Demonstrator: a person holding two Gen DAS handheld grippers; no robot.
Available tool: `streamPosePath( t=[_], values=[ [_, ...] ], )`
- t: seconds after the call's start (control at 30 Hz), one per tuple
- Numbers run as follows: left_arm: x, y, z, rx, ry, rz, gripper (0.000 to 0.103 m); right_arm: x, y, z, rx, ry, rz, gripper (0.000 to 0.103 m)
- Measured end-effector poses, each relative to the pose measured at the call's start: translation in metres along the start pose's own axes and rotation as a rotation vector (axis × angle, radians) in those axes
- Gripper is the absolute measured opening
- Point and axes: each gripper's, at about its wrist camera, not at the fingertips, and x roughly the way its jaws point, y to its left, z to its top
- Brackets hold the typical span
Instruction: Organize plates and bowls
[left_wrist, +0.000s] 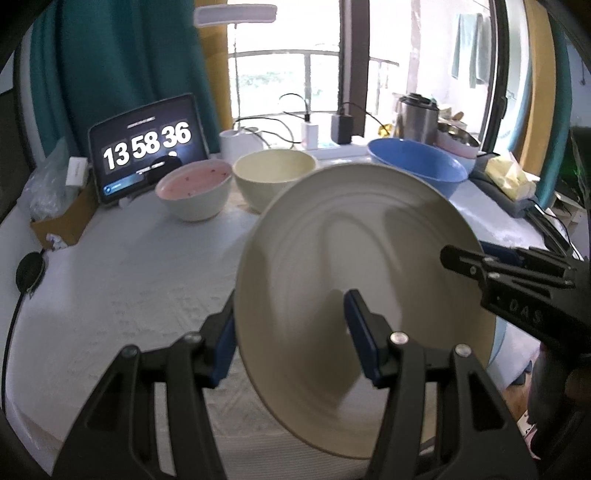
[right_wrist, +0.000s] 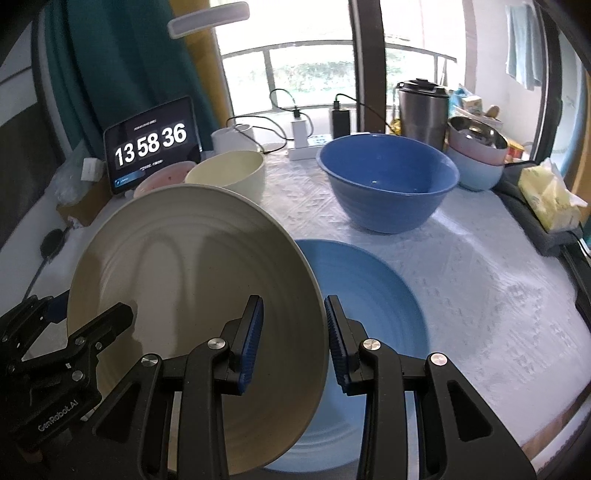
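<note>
Right wrist view — both tools, left and right, grip the tilted cream plate.

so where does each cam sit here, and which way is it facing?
Left wrist: on the left hand-held gripper, looking forward and down across the table toward the window; its fingers straddle the cream plate's left rim; the right hand-held gripper enters from the right.
Right wrist: on the right hand-held gripper, same heading; it straddles the plate's right rim above a blue plate; the left gripper shows at lower left.
Shared: cream plate, blue bowl, clock tablet.
</note>
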Motion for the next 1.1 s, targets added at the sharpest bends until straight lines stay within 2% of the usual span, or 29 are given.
streamPosePath(
  t=[0.6, 1.1],
  values=[
    [0.011, -0.048, 0.008, 0.074, 0.027, -0.026, 0.056, -0.009, -0.049, -0.009, 0.078, -0.011, -0.019, 0.037],
    [0.037, -0.063, 0.015, 0.08, 0.09, -0.032, 0.057, 0.003, -0.073, -0.007, 0.116, 0.007, -0.019, 0.037]
  ],
)
